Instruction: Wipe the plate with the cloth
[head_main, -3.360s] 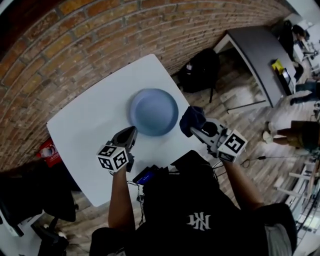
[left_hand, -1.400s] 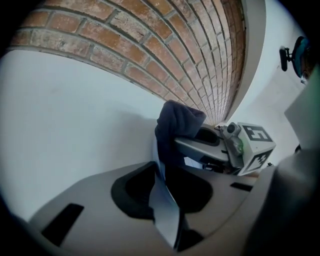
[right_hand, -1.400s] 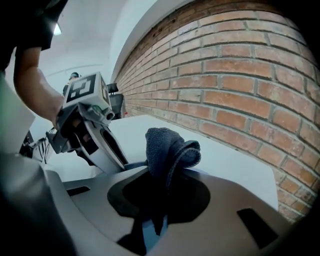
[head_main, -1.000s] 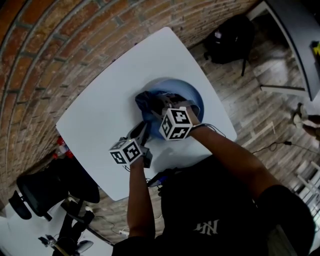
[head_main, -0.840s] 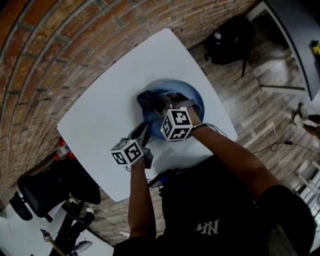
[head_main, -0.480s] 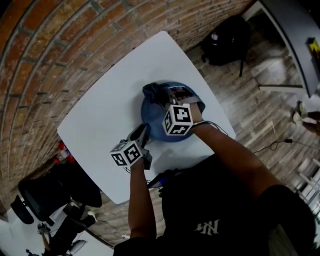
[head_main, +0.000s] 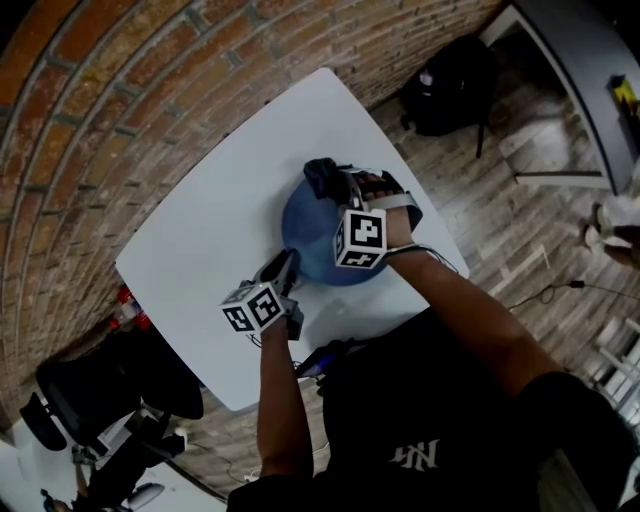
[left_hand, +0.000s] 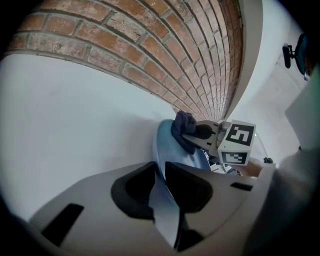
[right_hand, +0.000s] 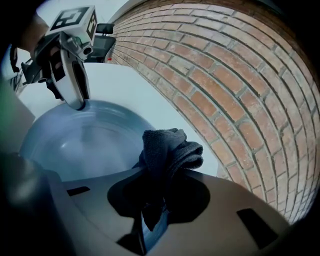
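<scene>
Nothing readable: the white emblem (head_main: 413, 456) on the black shirt (head_main: 480, 400) is unclear.

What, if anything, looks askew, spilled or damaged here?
Nothing stands out. The plate sits on the table, the left gripper shut on its near rim, and the right gripper holds the cloth at its far edge. No spill or damage shows.

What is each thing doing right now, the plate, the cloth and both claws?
Round blue plate: flat on the white table, rim pinched.
Dark blue cloth: bunched up, at the plate's far edge.
Left claw: shut on the plate's rim.
Right claw: shut on the cloth.
</scene>
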